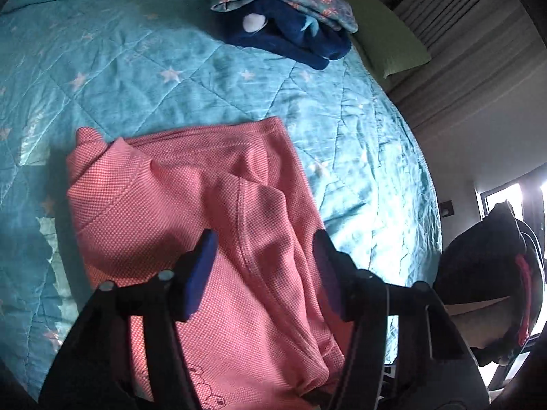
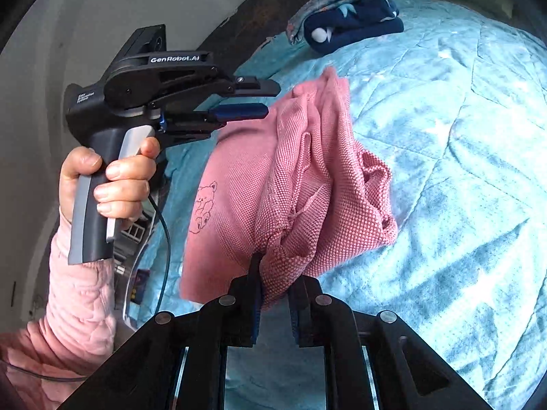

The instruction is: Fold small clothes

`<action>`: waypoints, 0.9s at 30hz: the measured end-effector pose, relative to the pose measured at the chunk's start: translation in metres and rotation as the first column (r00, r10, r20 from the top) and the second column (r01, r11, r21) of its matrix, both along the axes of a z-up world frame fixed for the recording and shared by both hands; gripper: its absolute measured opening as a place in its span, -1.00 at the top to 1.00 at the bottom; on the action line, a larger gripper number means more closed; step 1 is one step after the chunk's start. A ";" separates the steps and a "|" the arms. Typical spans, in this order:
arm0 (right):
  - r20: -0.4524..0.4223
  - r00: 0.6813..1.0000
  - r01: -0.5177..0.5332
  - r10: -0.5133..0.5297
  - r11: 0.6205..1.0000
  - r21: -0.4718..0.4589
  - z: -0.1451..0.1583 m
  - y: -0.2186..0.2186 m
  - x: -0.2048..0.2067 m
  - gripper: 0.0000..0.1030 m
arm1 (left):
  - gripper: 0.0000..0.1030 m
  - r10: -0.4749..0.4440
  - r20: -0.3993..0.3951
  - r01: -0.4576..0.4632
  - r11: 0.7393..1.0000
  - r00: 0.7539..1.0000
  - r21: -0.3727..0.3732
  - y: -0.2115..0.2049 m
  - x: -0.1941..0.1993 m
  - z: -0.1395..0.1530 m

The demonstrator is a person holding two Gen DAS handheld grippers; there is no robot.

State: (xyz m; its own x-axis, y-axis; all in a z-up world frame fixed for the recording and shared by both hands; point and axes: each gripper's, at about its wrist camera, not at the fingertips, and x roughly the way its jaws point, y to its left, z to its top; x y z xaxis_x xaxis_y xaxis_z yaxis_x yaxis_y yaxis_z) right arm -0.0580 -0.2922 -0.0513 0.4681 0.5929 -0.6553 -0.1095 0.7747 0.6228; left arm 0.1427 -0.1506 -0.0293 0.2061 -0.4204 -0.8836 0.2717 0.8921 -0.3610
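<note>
The pink garment (image 2: 290,184) lay bunched on the bed (image 2: 461,171); the right tongs (image 2: 277,294) pinched its near edge; the left tongs (image 1: 263,259) hovered open, empty, above its left side.

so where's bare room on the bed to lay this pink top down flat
Open teal quilt lies between the pink top and the folded pile near the green pillow, and to the top's right. It is crowded under both hand-held grippers.
</note>
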 end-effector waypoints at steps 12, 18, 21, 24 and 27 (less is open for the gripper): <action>0.009 1.000 0.001 -0.002 0.998 0.060 0.001 -0.004 0.011 0.38 | -0.41 0.038 -0.007 -0.036 0.970 0.999 0.241 -0.050 0.027 -0.032; 0.018 1.000 0.020 -0.020 1.000 0.023 0.007 0.004 0.017 0.27 | 0.63 0.032 0.071 -0.050 0.958 0.997 0.282 -0.044 0.021 -0.029; 0.016 0.999 0.041 -0.042 0.999 0.025 0.006 0.004 0.025 0.55 | 0.70 0.063 0.042 -0.070 0.977 0.997 0.203 -0.025 0.023 -0.019; 0.028 0.999 0.046 -0.045 0.999 -0.020 0.006 0.007 0.032 0.78 | 0.73 0.083 0.049 -0.089 0.986 0.995 0.143 -0.009 0.023 -0.006; 0.109 0.993 0.043 -0.036 0.997 -0.064 0.022 0.014 0.031 0.80 | 0.73 0.106 0.074 -0.110 0.993 0.992 0.048 -0.001 0.022 0.017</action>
